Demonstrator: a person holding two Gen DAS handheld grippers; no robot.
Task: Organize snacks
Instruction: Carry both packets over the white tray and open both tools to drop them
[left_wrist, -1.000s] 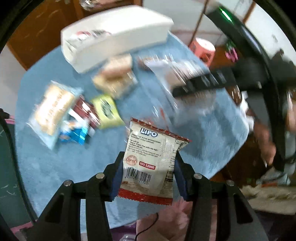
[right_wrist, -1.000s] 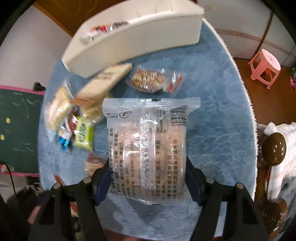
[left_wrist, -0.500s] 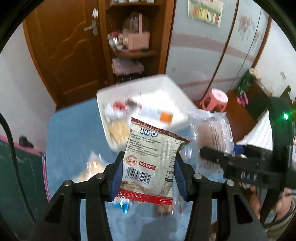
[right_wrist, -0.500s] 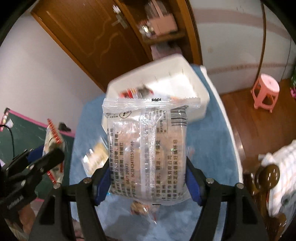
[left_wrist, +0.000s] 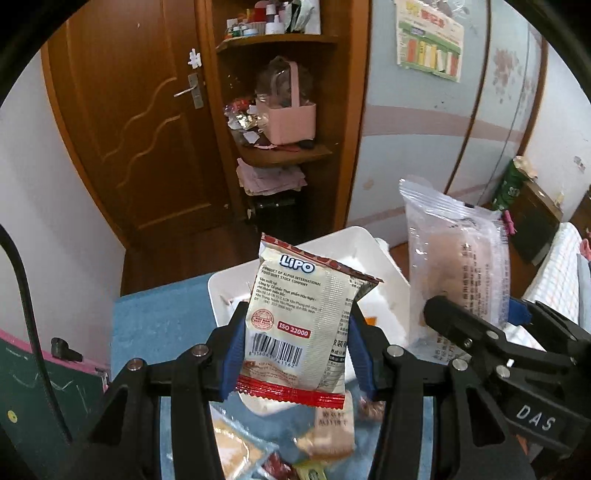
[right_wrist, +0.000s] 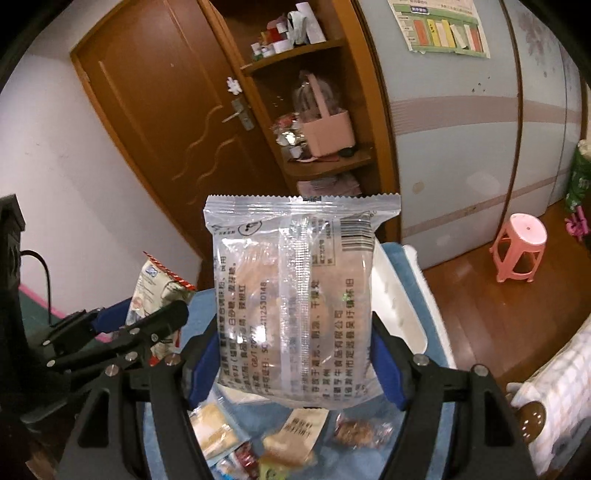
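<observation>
Blue pads of the left tongs (left_wrist: 297, 354) clamp a cream LiPO biscuit packet (left_wrist: 301, 325) by its two side edges, so the packet stands upright between them with its red bottom seam hanging below the pads. These tongs point forward and downward over the near part of the blue desk (left_wrist: 155, 325). To their right, the right tongs (right_wrist: 295, 354) are held alongside at the same slant, their pads pressed against both sides of a clear cake packet (right_wrist: 295, 295) that rises well above the fingertips. Both packets hang in the air on the near side of a white bin (left_wrist: 384, 306), which sits at the desk's far end. Loose snack packets (right_wrist: 295, 435) lie on the desk beneath the tongs.
</observation>
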